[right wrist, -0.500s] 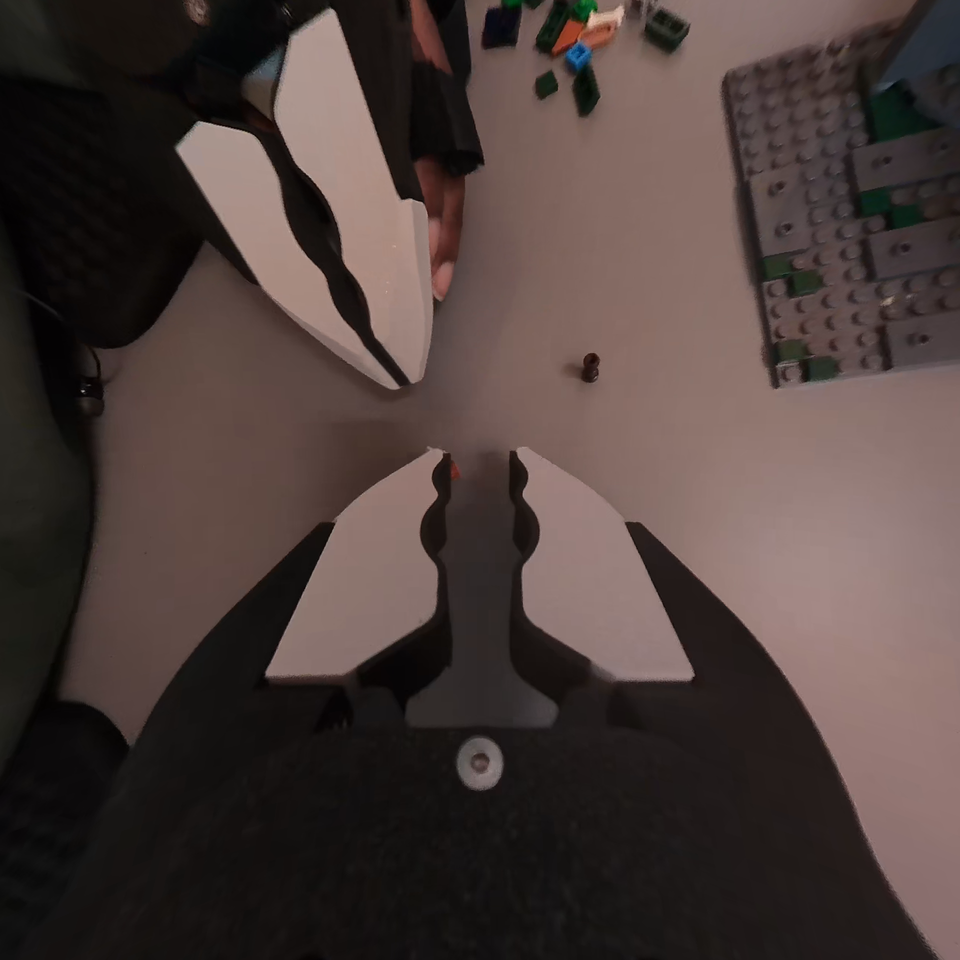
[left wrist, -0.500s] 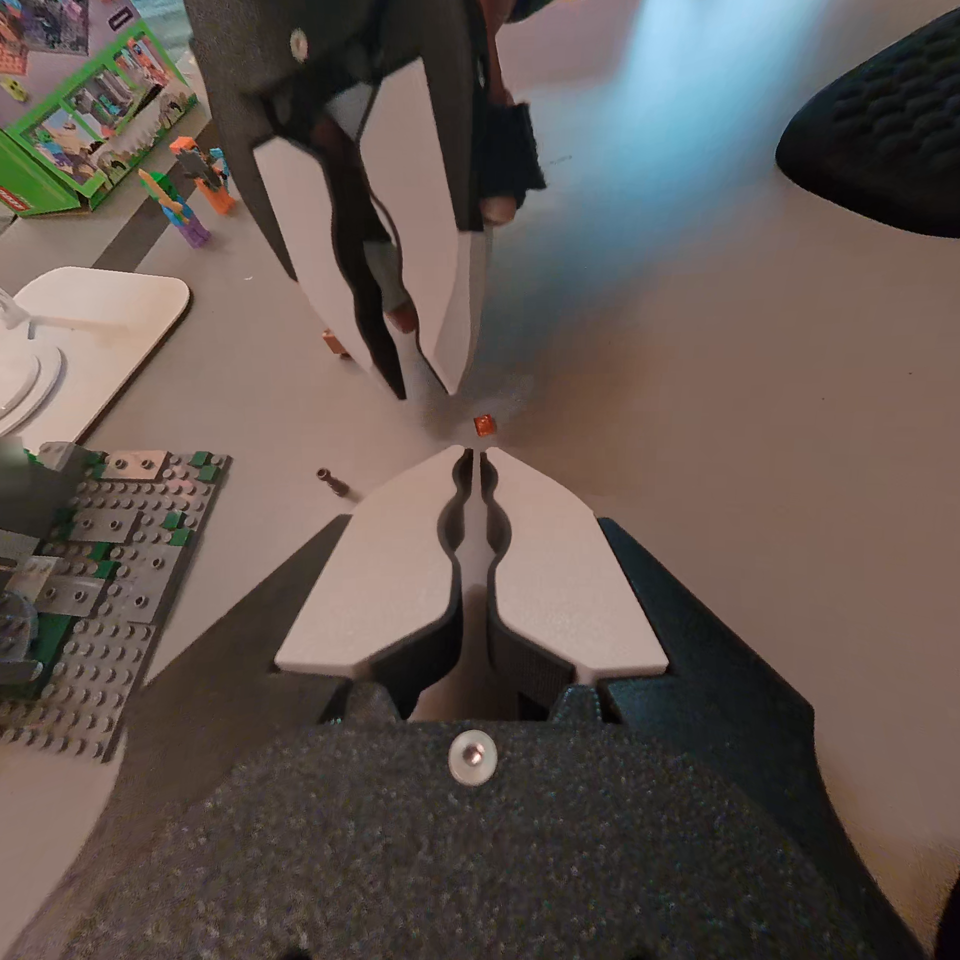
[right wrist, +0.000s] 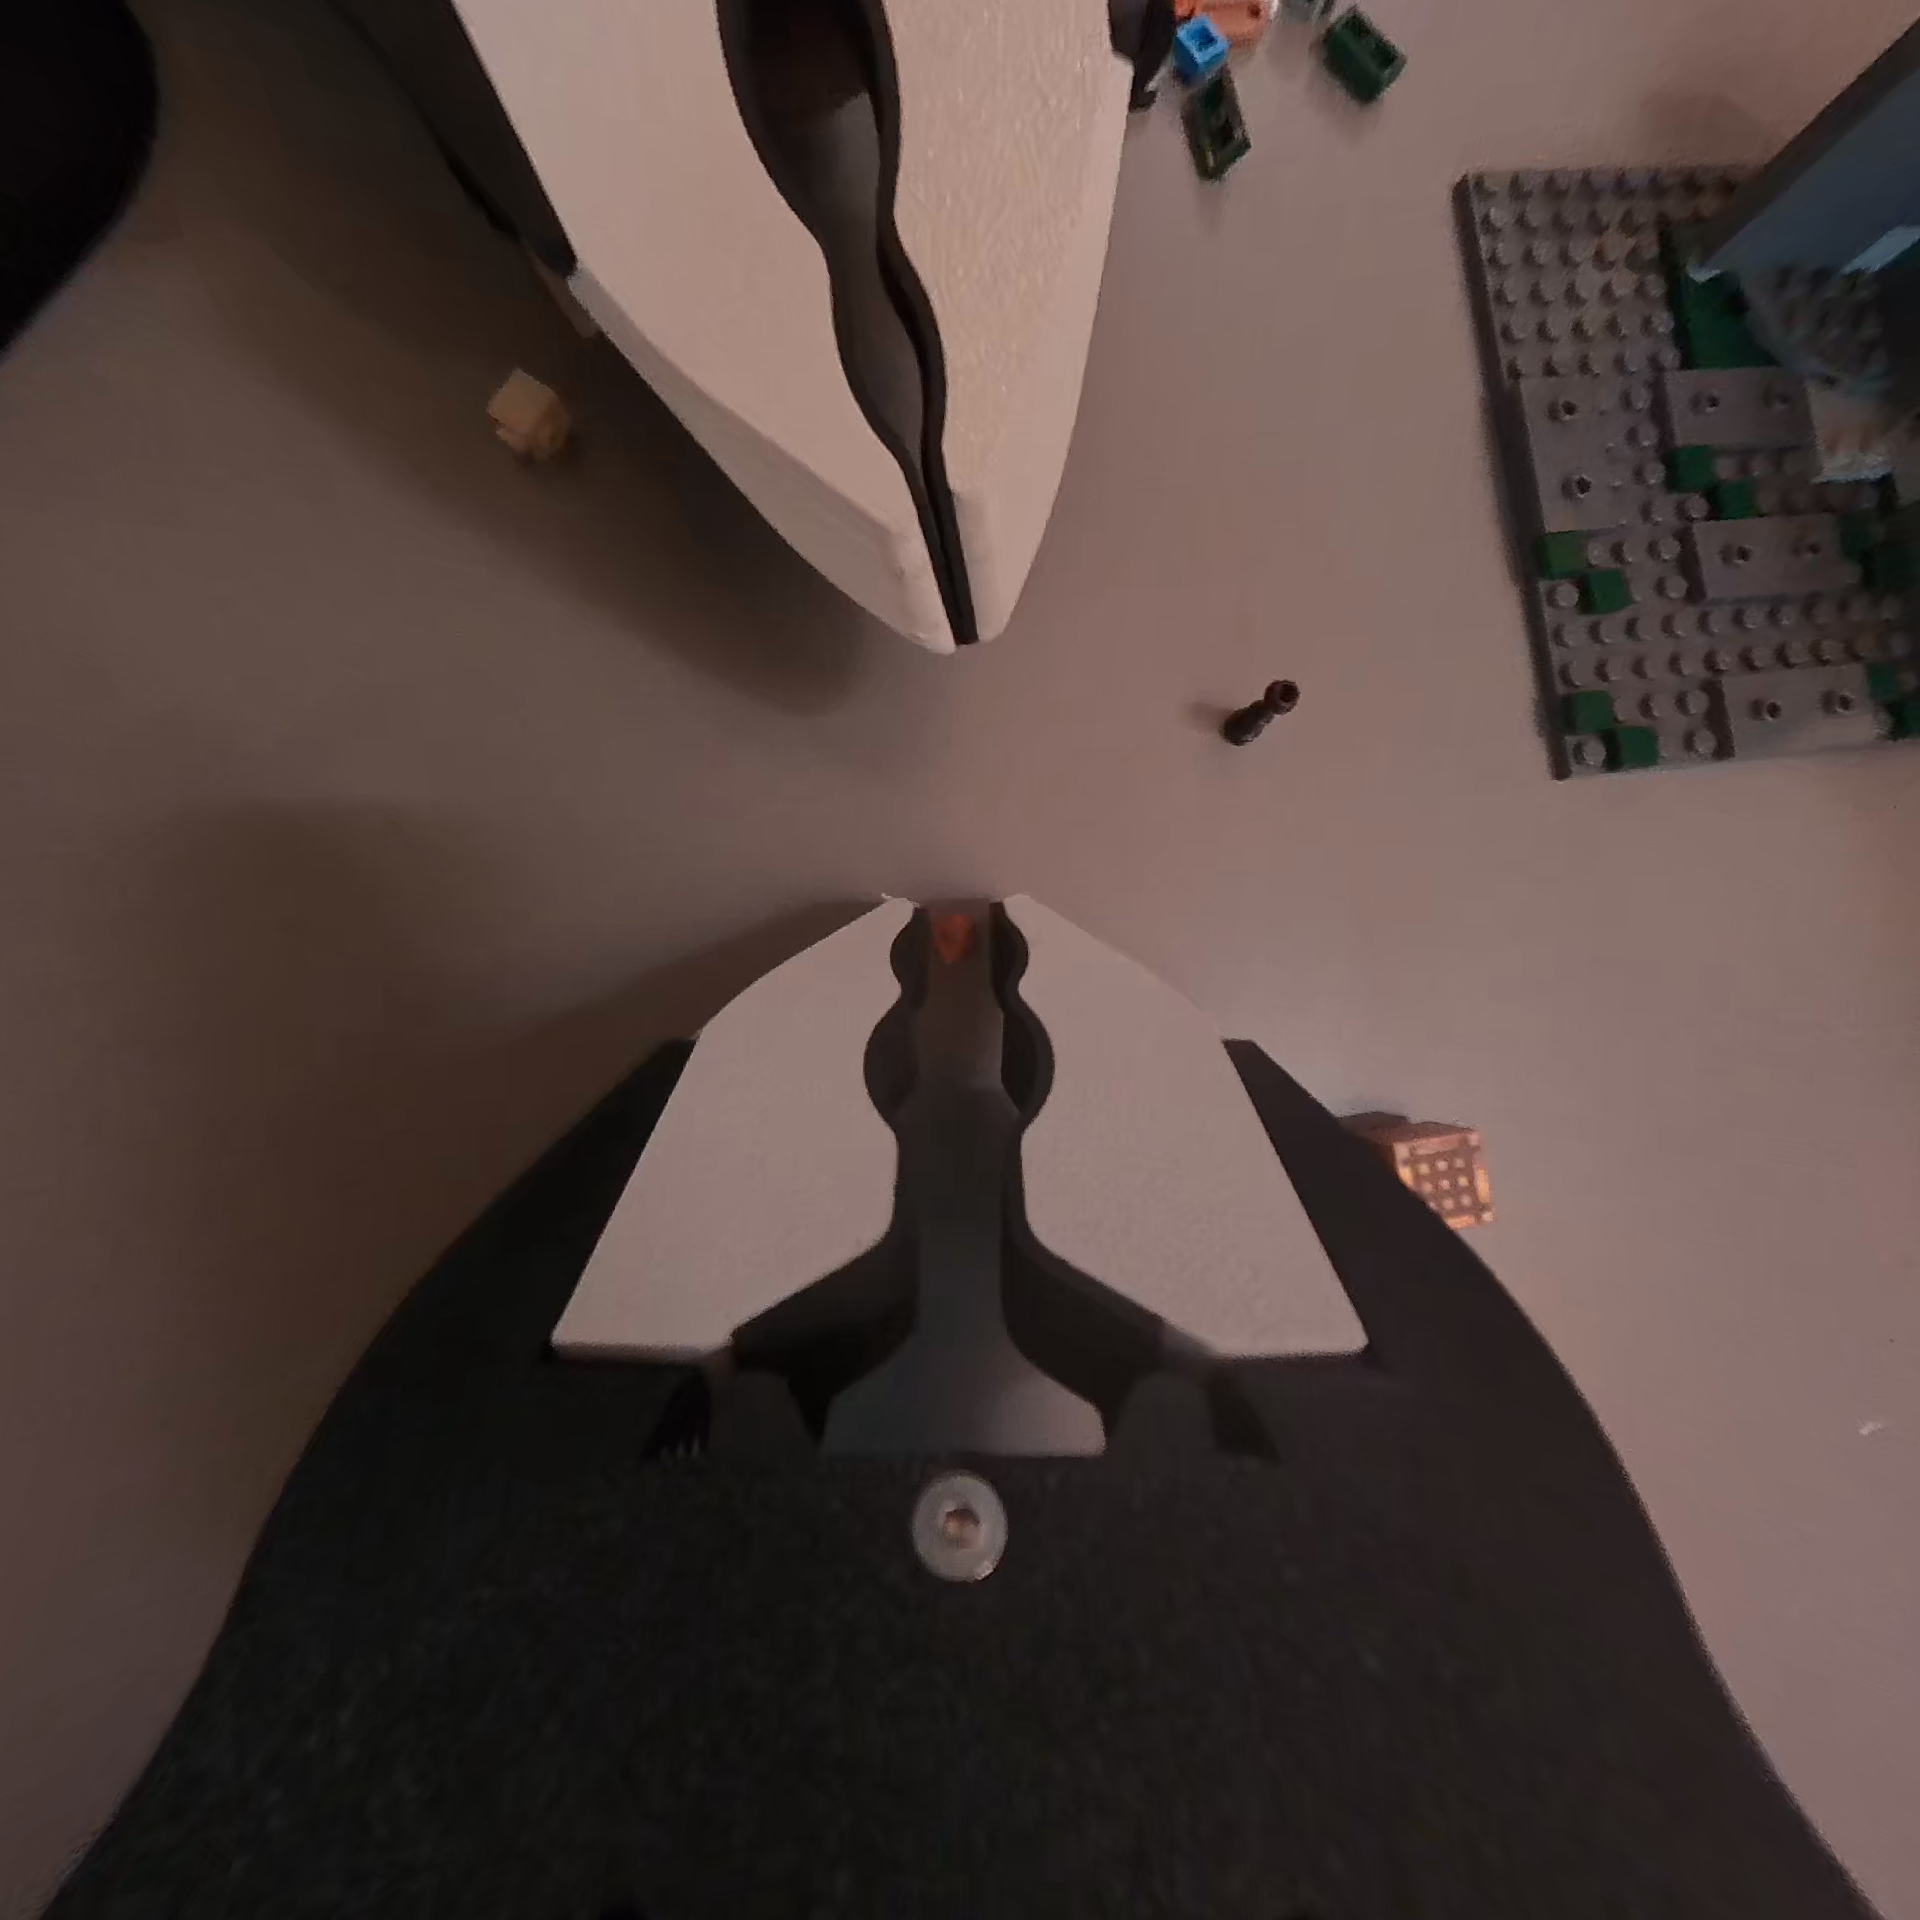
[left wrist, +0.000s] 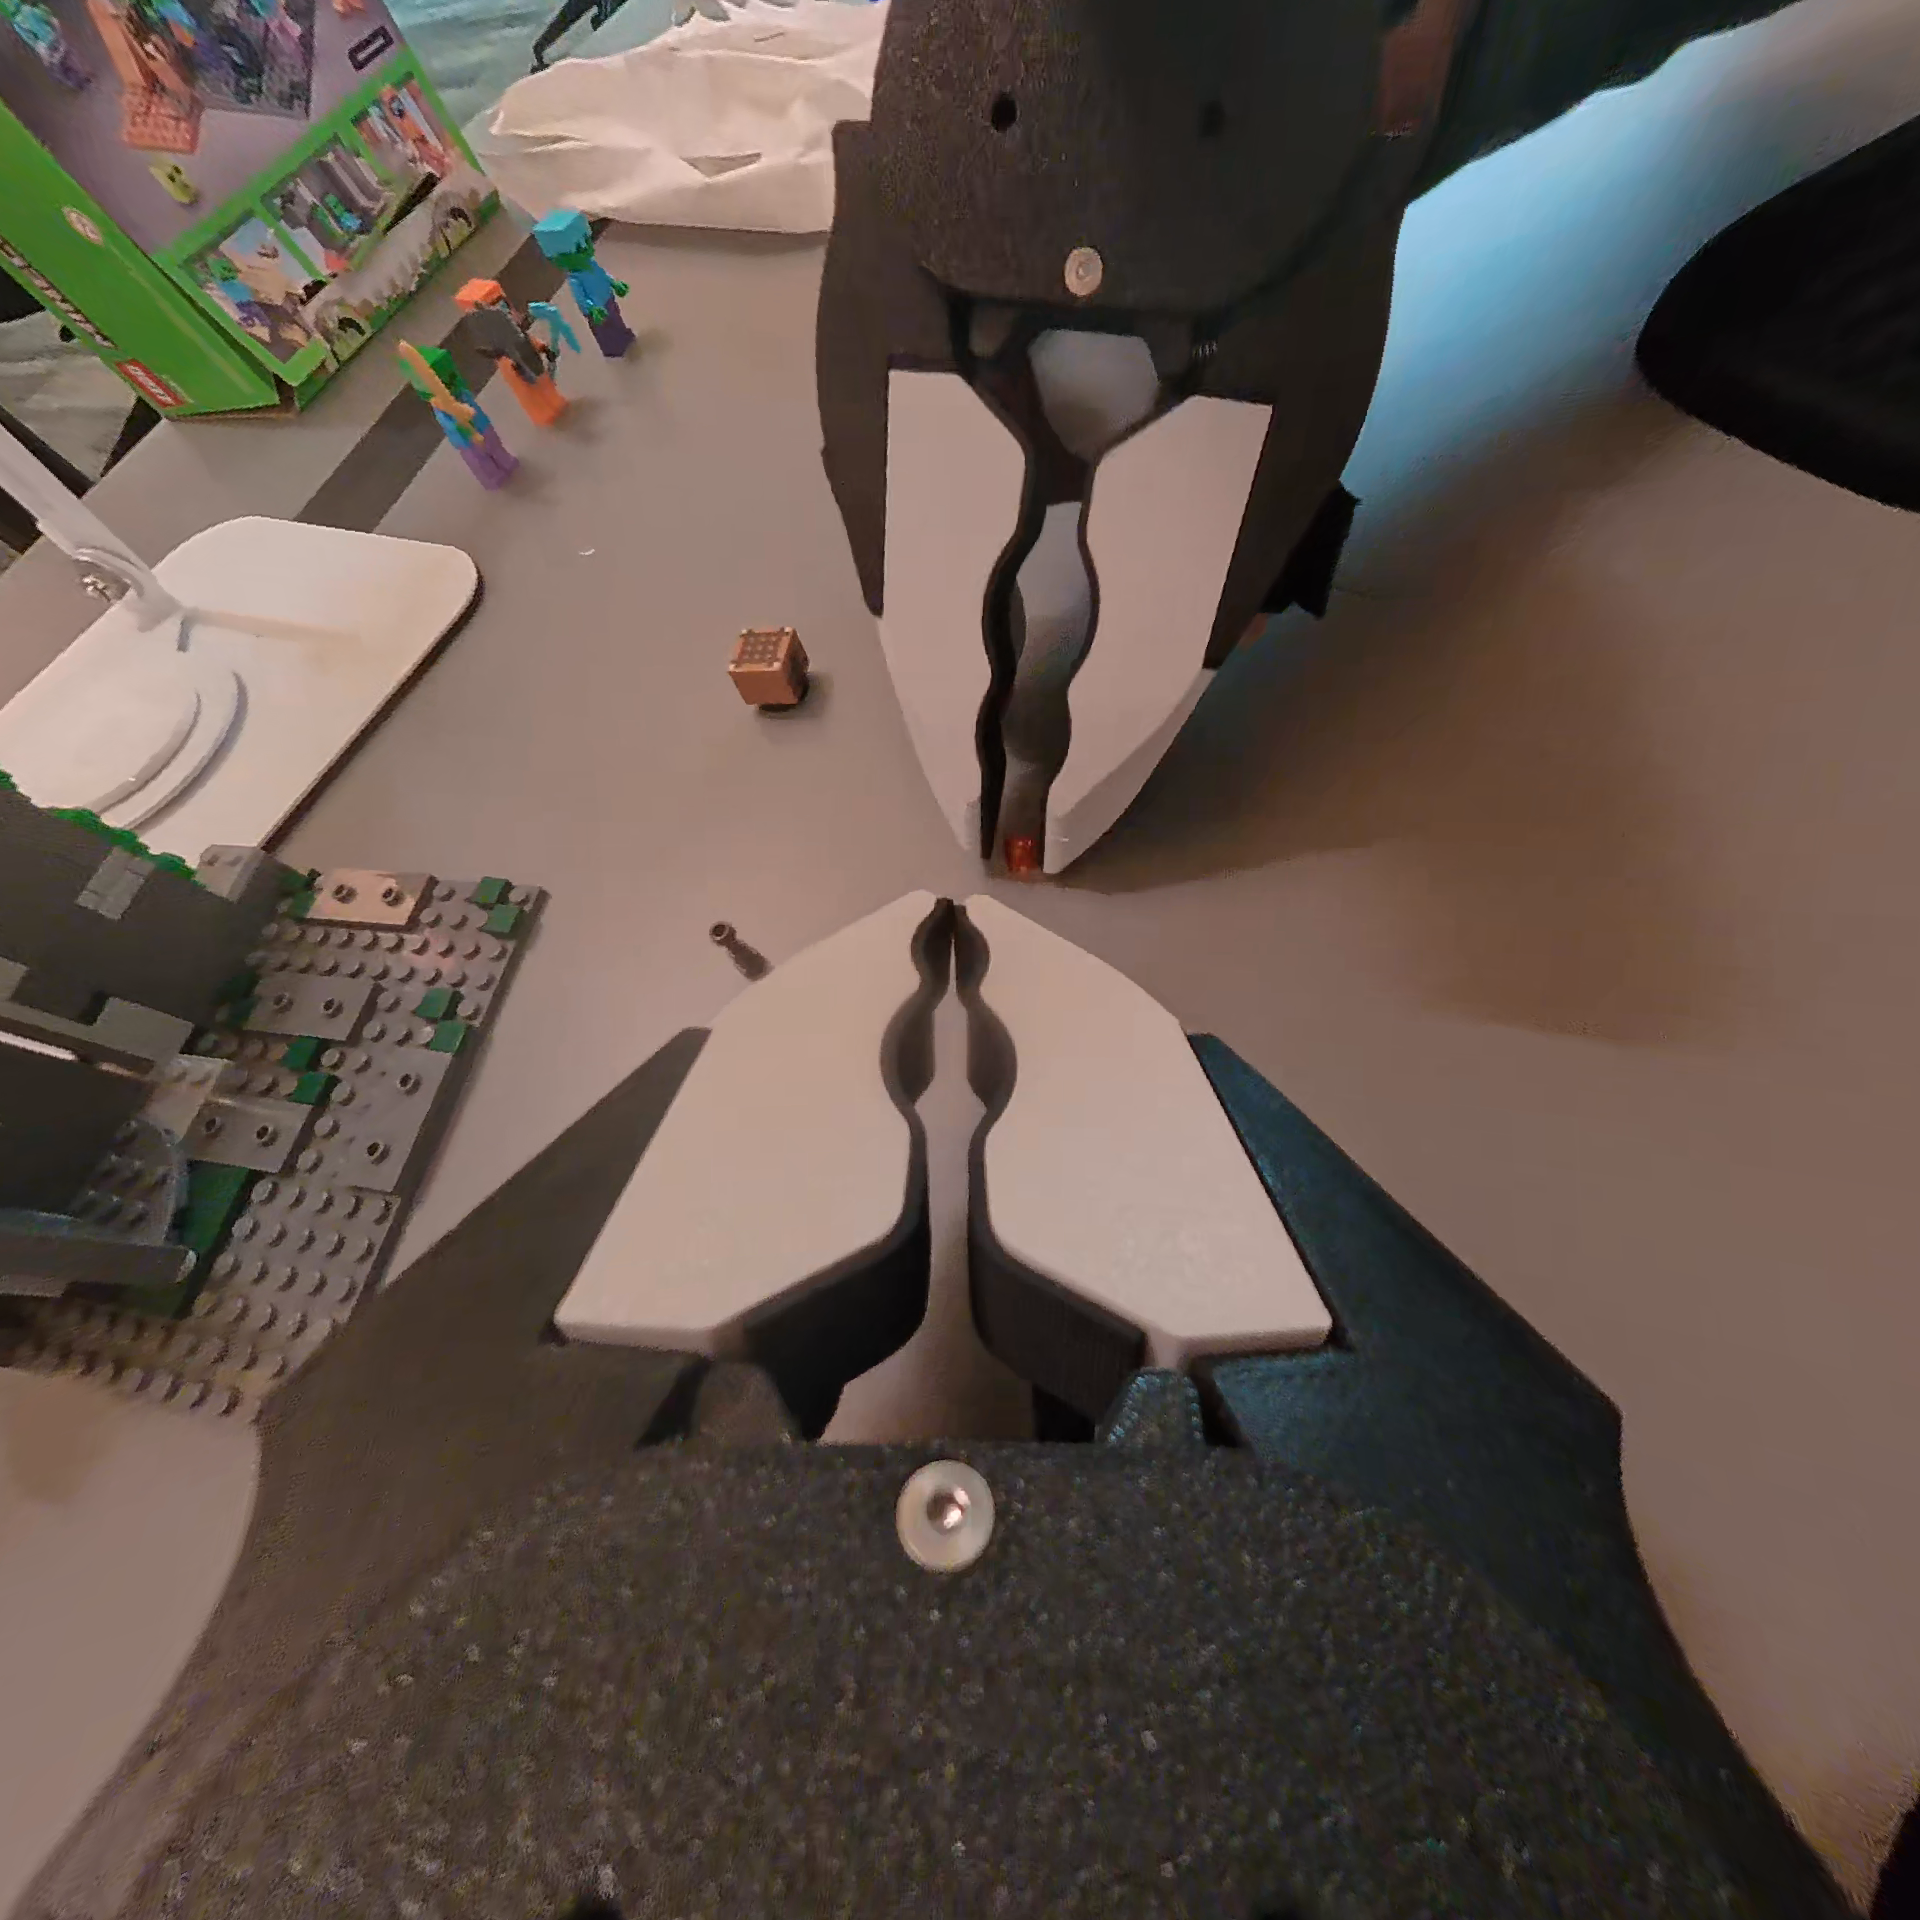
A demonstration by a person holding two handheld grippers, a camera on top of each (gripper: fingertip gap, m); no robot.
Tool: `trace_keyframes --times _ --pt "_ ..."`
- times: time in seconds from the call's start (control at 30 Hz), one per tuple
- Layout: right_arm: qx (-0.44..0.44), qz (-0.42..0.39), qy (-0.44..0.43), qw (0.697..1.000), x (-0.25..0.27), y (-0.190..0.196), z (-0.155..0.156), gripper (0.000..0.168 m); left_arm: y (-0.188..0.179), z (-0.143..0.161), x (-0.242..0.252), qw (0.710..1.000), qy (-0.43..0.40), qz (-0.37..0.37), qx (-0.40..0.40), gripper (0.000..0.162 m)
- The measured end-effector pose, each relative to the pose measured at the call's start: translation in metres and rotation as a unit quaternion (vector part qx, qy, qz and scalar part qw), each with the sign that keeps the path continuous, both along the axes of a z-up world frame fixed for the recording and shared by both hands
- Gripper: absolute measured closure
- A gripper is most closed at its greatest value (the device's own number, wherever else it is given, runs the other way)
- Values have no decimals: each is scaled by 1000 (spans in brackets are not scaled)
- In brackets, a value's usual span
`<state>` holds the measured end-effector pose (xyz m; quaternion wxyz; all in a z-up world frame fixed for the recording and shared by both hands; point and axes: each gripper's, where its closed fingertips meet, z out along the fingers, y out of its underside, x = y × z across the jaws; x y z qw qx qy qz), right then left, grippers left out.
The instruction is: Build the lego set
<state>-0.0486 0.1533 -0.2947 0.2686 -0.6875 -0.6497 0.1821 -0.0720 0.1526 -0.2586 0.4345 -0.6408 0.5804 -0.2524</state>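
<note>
Spread across 1 grey table [left wrist: 1558, 727]: 1 grey studded baseplate [left wrist: 343, 1049] near the left edge, carrying a partly built dark grey structure [left wrist: 94, 935] and small green pieces. Beyond it, toward the far left corner, 1 white rounded stand base [left wrist: 312, 613], then 1 green set box [left wrist: 208, 187] and 1 crumpled white sheet [left wrist: 686, 125] at the far edge. Lined up before the box, 3 minifigures [left wrist: 520, 353]. Nearer the middle, 1 brown printed cube [left wrist: 767, 665] and 1 small dark peg [left wrist: 734, 943], apart from each other and from the baseplate. In the right wrist view, 1 tan piece [right wrist: 528, 416] alone on the table and a loose cluster of green, blue and orange bricks [right wrist: 1226, 73] at that picture's top edge.

Wide bare table on the right side, up to a black mesh chair edge [left wrist: 1787, 364].

2 grippers tip to tip at mid-table. Left gripper [left wrist: 951, 920] clenched, tips together, holding nothing. Right gripper [right wrist: 958, 914] slightly parted around 1 tiny orange-red piece [left wrist: 1020, 854] set on the table; contact with the pads not clear, so grasped or merely straddled cannot be told.
</note>
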Motion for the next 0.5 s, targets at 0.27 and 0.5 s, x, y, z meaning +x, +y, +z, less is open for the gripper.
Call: trace_keyframes --times 0.27,0.5 --pt "25 -29 -28 999 2 37 0 161 15 6 -13 999 0 37 6 162" --pt "30 -41 37 998 0 40 25 154 16 2 -15 999 14 41 5 162"
